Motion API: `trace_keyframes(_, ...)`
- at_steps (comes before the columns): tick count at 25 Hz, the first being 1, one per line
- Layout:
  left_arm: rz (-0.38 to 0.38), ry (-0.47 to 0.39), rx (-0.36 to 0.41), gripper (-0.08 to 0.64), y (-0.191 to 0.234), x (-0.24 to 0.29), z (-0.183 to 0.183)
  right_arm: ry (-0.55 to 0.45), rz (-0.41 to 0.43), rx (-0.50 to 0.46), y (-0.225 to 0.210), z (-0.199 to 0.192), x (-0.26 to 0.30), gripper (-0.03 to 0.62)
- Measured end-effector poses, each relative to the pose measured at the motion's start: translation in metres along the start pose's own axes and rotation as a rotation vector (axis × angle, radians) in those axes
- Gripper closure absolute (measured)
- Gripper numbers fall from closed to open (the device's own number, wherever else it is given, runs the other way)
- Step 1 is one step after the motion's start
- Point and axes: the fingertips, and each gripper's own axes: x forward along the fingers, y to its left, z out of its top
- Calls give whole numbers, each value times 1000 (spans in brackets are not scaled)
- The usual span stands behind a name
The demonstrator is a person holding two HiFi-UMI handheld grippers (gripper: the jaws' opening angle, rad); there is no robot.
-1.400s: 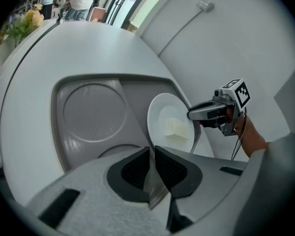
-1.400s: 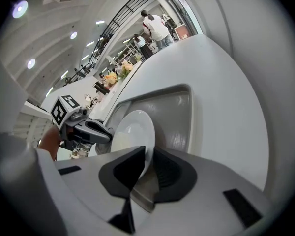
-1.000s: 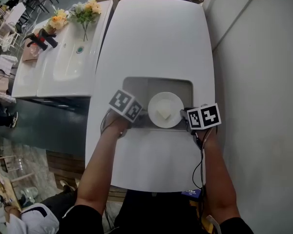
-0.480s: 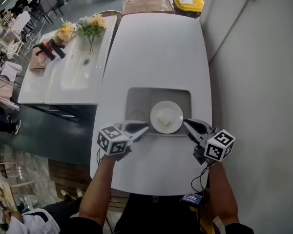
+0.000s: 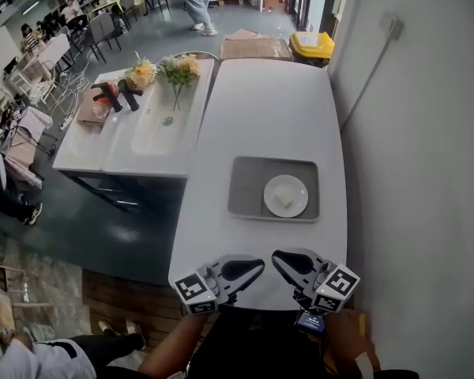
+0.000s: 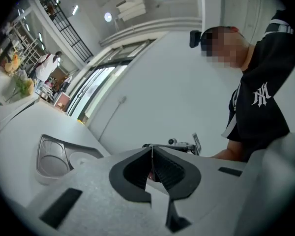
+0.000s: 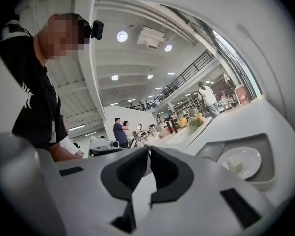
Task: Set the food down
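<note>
A white plate [image 5: 286, 196] with a small pale piece of food [image 5: 284, 200] rests in the right half of a grey tray [image 5: 245, 188] on the long white table [image 5: 261, 109]. Both grippers hover over the table's near edge, well short of the tray, their tips turned toward each other. My left gripper [image 5: 261, 265] is shut with nothing between its jaws, and so is my right gripper [image 5: 275, 257]. In the right gripper view the plate [image 7: 242, 162] and food [image 7: 234, 165] lie to the right of the shut jaws [image 7: 149, 149]. The left gripper view has the tray [image 6: 49, 156] at left.
A white sink counter [image 5: 142, 133] stands left of the table, with flowers [image 5: 178, 68] and dark bottles [image 5: 114, 95] on it. A wall runs along the table's right side. A yellow bin [image 5: 311, 44] and a cardboard box [image 5: 257, 47] sit beyond the far end. People stand in the background.
Both grippers have drawn back from the tray's sides to the table's near edge and turned their tips toward each other. The plate stays in the tray.
</note>
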Motion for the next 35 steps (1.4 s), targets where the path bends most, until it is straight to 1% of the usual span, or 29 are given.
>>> trace_keyframes(2,-30,-4,-4,548,-20,-10,-8,-18,-19,0,21,-3,-5,580)
trace_keyframes(4,-60,6,17,554,-37,-19,-17,-38,-36,-1,38,-5,-11,581)
trace_keyframes(7,-108,64,39,554,-58,-29,-40,-61,-35,-13,64,-6,-19,581)
trace_keyframes(9,-140,72,34,554,-74,-31,-44,-69,-31,-28,79,-7,-23,584)
trace_keyframes(10,-140,72,37,554,-82,-32,-42,-72,-27,-32,86,-8,-25,586)
trace_keyframes(13,-118,46,63,554,-96,-37,-37,-77,1,-29,100,-12,-27,586)
trace_keyframes(16,-91,-1,59,554,-103,-38,-29,-73,45,-30,105,-12,-29,586)
trace_keyframes(18,-79,-13,70,554,-111,-37,-29,-81,64,-33,109,-10,-35,586)
trace_keyframes(21,-51,-1,84,553,-122,-31,-31,-103,82,-12,116,-7,-48,586)
trace_keyframes(23,-34,0,71,554,-130,-28,-37,-87,90,-24,119,-14,-60,589)
trace_keyframes(25,-14,8,63,554,-130,-27,-42,-85,115,-37,121,-16,-64,589)
trace_keyframes(30,8,27,113,554,-135,-23,-44,-115,145,-49,127,-12,-74,589)
trace_keyframes(35,10,32,110,554,-144,-22,-54,-123,151,-48,131,-14,-85,589)
